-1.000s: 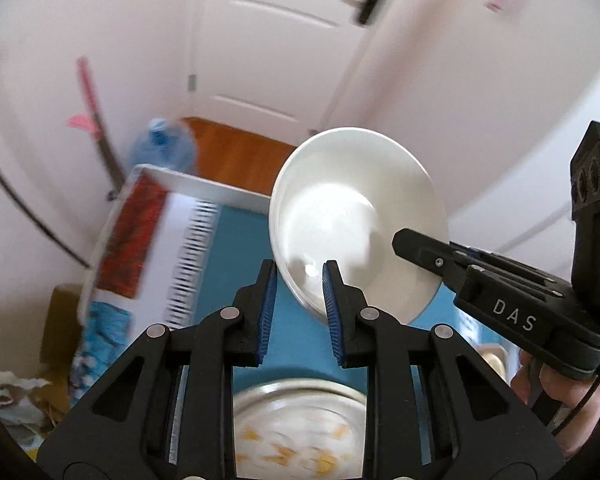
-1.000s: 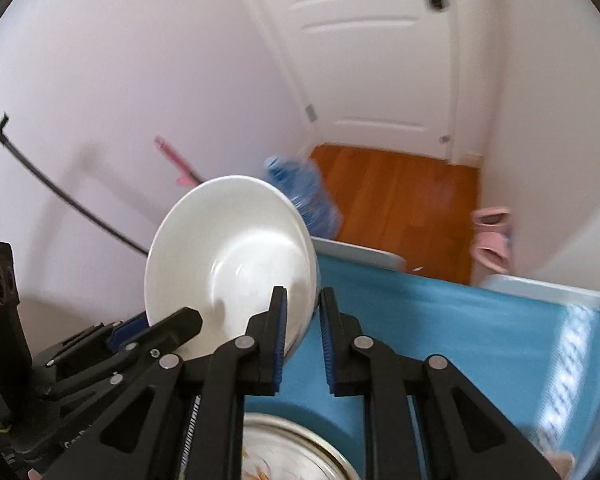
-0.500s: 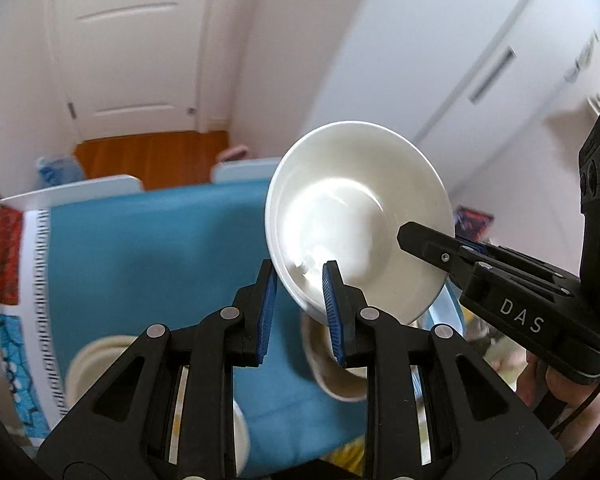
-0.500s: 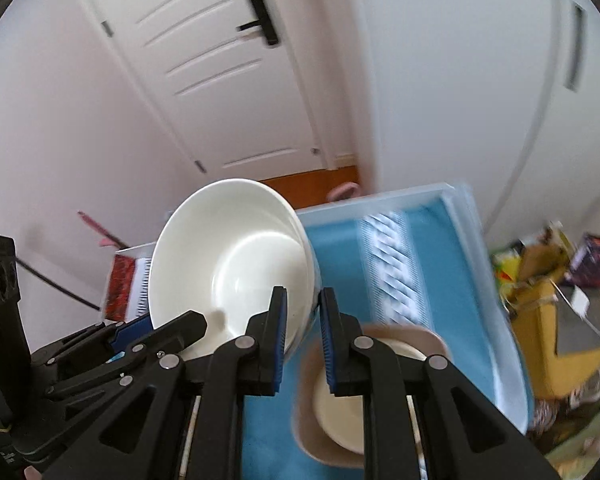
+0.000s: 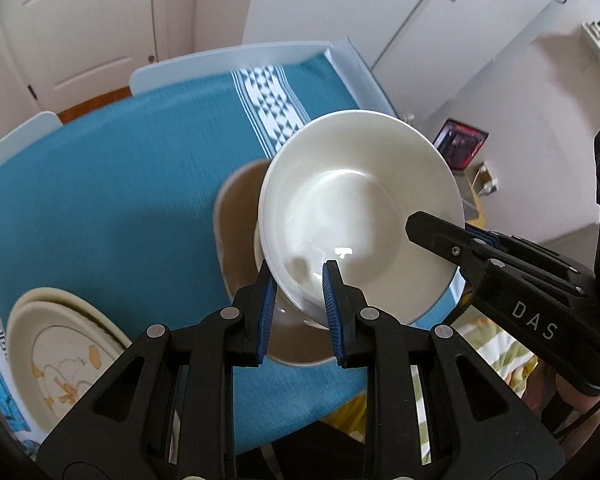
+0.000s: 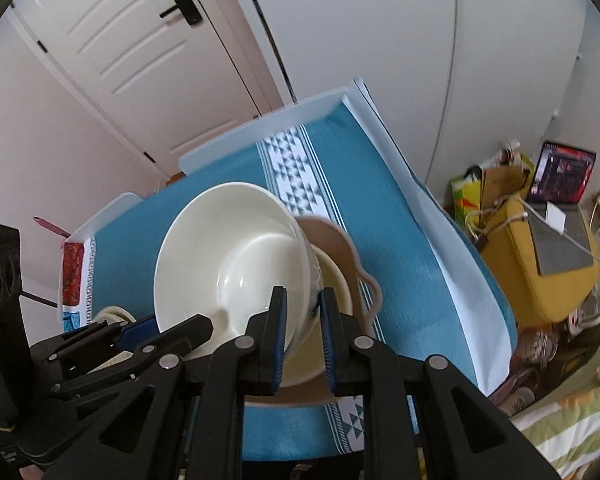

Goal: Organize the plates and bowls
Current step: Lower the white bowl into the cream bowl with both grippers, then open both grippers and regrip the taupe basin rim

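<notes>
Both grippers hold one white bowl by its rim, above the table. My left gripper is shut on its near rim. My right gripper is shut on the opposite rim; the bowl also shows in the right wrist view. Below the bowl sits a brown tray with a cream bowl in it. A stack of cream plates with an orange pattern lies at the table's left front.
A blue tablecloth with a white patterned band covers the table. White chair backs stand at the far edge. A yellow box and clutter sit on the floor to the right. A white door is behind.
Both grippers have swung right and tilted down with the bowl. The bowl now hangs over the brown tray and cream bowl instead of facing the door and wall.
</notes>
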The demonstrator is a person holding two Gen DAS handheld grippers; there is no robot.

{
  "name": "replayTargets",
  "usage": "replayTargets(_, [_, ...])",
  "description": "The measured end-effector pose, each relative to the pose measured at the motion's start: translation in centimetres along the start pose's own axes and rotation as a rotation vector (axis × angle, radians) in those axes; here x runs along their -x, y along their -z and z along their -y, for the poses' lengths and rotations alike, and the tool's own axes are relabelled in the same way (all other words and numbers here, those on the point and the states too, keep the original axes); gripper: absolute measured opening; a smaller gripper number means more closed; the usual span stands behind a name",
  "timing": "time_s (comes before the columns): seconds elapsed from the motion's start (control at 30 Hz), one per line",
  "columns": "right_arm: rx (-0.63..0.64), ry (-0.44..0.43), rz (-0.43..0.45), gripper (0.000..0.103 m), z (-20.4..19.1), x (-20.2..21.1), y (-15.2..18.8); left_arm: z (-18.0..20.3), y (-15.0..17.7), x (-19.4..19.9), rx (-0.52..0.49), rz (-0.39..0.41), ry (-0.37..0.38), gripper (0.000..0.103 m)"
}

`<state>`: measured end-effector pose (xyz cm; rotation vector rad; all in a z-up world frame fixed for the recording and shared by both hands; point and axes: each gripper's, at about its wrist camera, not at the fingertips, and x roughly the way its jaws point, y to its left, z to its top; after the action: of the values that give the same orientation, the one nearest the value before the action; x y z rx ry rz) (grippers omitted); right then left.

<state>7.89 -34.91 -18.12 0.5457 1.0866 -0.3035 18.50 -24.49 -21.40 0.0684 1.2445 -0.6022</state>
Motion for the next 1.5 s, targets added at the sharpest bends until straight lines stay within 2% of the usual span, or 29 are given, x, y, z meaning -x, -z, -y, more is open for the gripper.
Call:
replayTargets(0.2, [-0.001, 0.000, -0.035, 0.015, 1.5, -1.6, 1.3, 0.2, 0.5, -1.6, -0.027, -0.024, -0.055, 0.021])
replayTargets(0.87, [0.050, 0.003, -0.065, 0.015, 1.9, -2.8, 1.9, 0.7, 0.1, -1.5, -0.040, -0.006, -0.155, 0.021])
replayTargets(1.2, [0.082, 0.010, -0.066, 0.015, 1.6, -2.5, 2.0, 0.8, 0.2, -1.5, -0.035, 0.001, -0.165, 0.021])
replayTargets(1.33, [0.090, -0.008, -0.059, 0.015, 1.8, -2.0, 1.9, 1.0, 0.6, -0.8, -0.034, 0.026, -0.174, 0.021])
replayTargets(1.5, [0.104, -0.033, -0.005, 0.015, 2.4, 0.2, 1.3, 1.1, 1.0, 2.1, -0.030, 0.108, -0.207, 0.021])
